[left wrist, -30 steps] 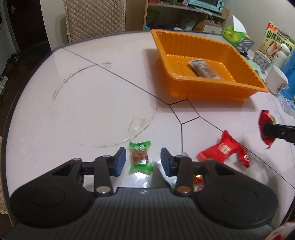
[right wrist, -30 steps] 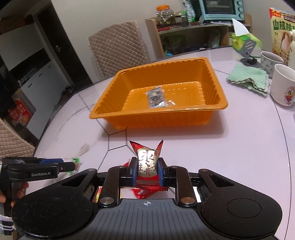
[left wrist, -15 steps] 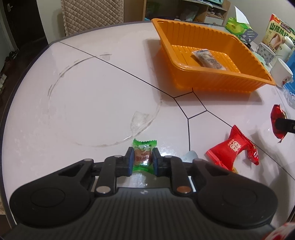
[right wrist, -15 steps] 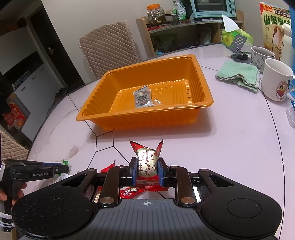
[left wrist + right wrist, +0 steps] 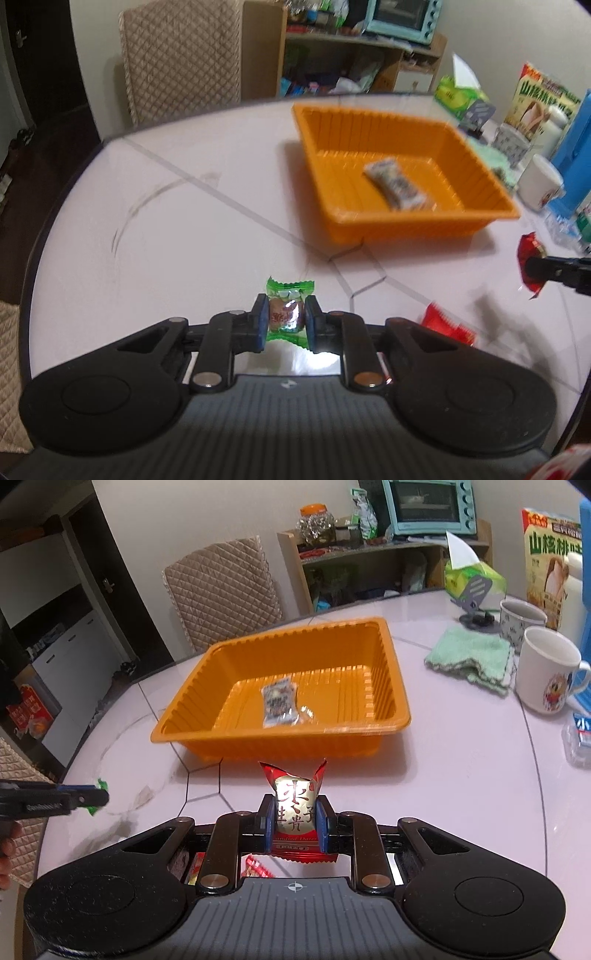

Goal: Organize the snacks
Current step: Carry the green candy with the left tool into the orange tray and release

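Table [image 5: 461, 775], claws gripping two candies

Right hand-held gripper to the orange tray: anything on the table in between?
Nothing. The right wrist view shows bare table between the right hand-held gripper, shut on its red snack, and the orange tray.

Tray [image 5: 391, 672]: orange, ribbed walls. Packet inside the tray [image 5: 279, 706]: pale with dark print. Candy [image 5: 287, 314] left of the tray: green wrapper, brown centre. Packet [image 5: 297, 814] before the tray: red and gold, dark characters. Cloth [image 5: 471, 657] right of the tray: mint green.
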The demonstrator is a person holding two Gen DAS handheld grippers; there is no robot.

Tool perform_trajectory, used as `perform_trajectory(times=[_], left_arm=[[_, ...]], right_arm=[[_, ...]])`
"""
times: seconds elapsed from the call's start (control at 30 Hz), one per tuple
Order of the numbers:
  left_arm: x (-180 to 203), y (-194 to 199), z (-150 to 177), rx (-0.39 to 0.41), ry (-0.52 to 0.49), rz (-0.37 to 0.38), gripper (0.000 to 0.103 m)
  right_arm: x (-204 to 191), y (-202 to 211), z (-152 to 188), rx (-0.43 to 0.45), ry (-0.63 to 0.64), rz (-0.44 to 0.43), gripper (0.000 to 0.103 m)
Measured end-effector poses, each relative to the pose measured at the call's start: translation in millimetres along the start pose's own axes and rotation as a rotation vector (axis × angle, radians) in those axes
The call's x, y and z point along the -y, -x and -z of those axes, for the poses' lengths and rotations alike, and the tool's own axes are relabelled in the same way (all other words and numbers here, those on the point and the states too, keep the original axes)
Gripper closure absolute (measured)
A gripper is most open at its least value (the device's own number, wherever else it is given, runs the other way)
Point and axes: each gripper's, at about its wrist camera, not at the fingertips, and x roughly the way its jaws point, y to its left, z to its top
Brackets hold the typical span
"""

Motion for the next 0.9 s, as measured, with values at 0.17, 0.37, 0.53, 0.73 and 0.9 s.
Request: perform_trajectory(times=[0.17, 0.37, 0.53, 0.73, 0.9], left_arm=[[12.5, 4.2, -28.2, 0.058, -0.007, 0.04, 0.085], [36.3, -5.7, -68.4, 0.113, -0.034, 0.07, 0.085], [53.8, -22.3, -96.8, 0.123, -0.041, 0.092, 0.085], [72.1, -52.7, -115.4, 0.085, -0.06, 0.087, 0.085], [78.4, -79.3, -118.5, 0.03, -0.047, 0.089, 0.085]], right_arm=[[9.1, 1.9, -21.8, 0.038, 0.009, -0.001, 0.08], [18.2, -0.6, -53.5, 0.092, 0.031, 0.004, 0.08], [26.8, -10.9, -75.1, 0.114, 0.023, -0.01, 0.08], [36.2, -30.4, -89.0, 0.106, 0.02, -0.021, 0.08], [43.0, -47.8, -95.0, 0.091, 0.02, -0.024, 0.08]])
